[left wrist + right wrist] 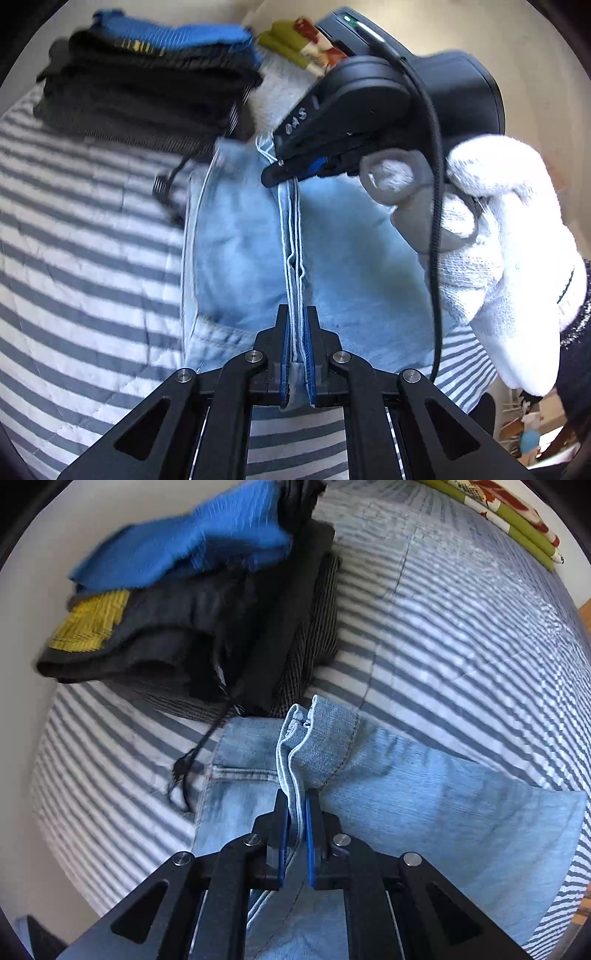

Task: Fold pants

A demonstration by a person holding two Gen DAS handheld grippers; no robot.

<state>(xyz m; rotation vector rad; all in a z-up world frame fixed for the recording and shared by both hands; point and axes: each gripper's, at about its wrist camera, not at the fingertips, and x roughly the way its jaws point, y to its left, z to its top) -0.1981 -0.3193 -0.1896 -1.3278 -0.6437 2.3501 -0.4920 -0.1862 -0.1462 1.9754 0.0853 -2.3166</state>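
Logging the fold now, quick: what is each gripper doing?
Left gripper: closed on the jeans edge.
Right gripper: closed on the jeans edge too.

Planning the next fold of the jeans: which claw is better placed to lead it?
Probably the right claw: it pinches the jeans at the free hem corner, ready to carry over. The left claw clamps mid-edge, suited to steadying.

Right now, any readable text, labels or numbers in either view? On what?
"0AS", hand-marked in pale characters on the black housing of the right claw, seen in the left wrist view; first character uncertain.
Nothing else readable: none on the light blue denim pants or the folded dark clothes stack.
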